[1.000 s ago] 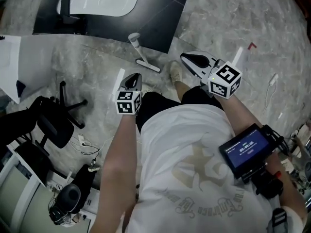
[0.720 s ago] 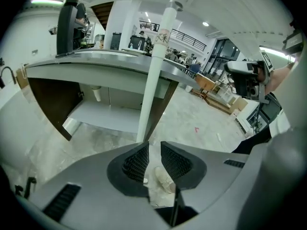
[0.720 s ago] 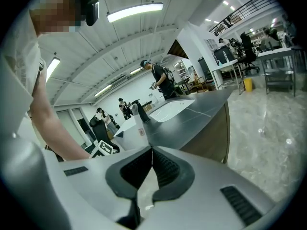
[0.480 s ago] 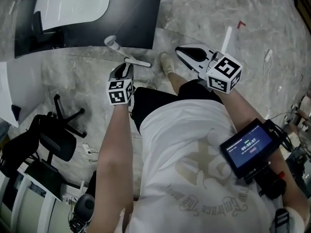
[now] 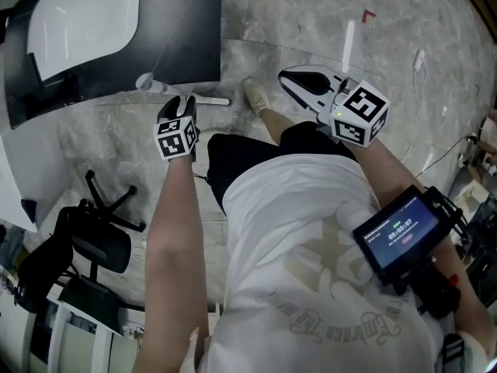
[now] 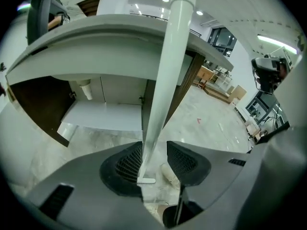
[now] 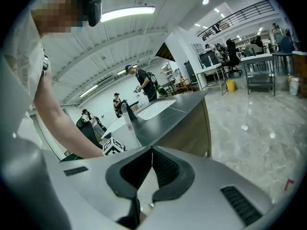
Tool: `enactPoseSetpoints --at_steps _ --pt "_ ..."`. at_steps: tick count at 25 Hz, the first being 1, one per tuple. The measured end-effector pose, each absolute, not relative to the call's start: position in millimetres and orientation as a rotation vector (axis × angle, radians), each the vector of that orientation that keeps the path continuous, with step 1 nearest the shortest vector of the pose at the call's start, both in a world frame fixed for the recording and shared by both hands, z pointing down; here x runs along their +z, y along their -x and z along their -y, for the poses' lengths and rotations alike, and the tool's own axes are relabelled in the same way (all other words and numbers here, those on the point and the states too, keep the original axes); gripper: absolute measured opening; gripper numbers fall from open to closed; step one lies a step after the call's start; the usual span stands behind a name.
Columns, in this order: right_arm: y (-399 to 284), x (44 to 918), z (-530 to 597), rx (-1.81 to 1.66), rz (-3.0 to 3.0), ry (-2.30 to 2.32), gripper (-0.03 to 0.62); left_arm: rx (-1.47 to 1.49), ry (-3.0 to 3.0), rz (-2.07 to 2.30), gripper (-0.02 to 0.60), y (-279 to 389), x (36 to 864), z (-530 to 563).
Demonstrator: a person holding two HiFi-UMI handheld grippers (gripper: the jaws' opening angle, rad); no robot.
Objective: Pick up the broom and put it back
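The broom [image 5: 211, 99] stands on the marble floor beside the dark counter, and its white pole [image 6: 165, 71] rises to a rounded top [image 5: 145, 81]. My left gripper [image 5: 179, 106] reaches down to it. In the left gripper view the pole runs up between the jaws of the left gripper [image 6: 153, 147], close to the left pad, with a gap on the right. Those jaws are opening and do not press on the pole. My right gripper [image 5: 286, 76] hovers over the floor to the right, with its jaws shut on nothing in the right gripper view [image 7: 151, 150].
A dark counter [image 5: 186, 22] with a white sink [image 5: 78, 22] fills the upper left. An office chair [image 5: 93, 235] stands at the lower left. The person's shoe [image 5: 255, 95] is beside the broom head. A screen unit [image 5: 400, 235] hangs at the right hip.
My left gripper has moved forward and down to the broom, so the pole now sits between its jaws. The right gripper has drifted a little. The view has shifted toward the counter.
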State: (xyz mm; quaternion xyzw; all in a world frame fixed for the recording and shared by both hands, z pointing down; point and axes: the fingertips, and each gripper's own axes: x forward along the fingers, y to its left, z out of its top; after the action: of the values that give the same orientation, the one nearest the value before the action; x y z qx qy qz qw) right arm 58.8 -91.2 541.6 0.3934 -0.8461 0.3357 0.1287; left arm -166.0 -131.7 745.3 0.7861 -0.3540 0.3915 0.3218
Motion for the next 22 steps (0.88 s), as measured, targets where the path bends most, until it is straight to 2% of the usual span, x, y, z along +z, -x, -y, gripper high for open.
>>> enactPoseSetpoints --at_steps 9,13,22 --pt "-80.8 544.7 81.3 0.986 2.415 -1.223 0.018 1.074 -2.028 0.959 0.159 161.1 762.8 148.0" --pt "-84.0 545.5 79.8 0.988 2.406 -1.234 0.018 1.131 -2.062 0.951 0.099 161.8 763.0 148.7" --pt "-69.2 544.8 84.7 0.966 2.442 -1.158 0.018 1.182 -2.062 0.971 0.093 182.8 756.2 124.3"
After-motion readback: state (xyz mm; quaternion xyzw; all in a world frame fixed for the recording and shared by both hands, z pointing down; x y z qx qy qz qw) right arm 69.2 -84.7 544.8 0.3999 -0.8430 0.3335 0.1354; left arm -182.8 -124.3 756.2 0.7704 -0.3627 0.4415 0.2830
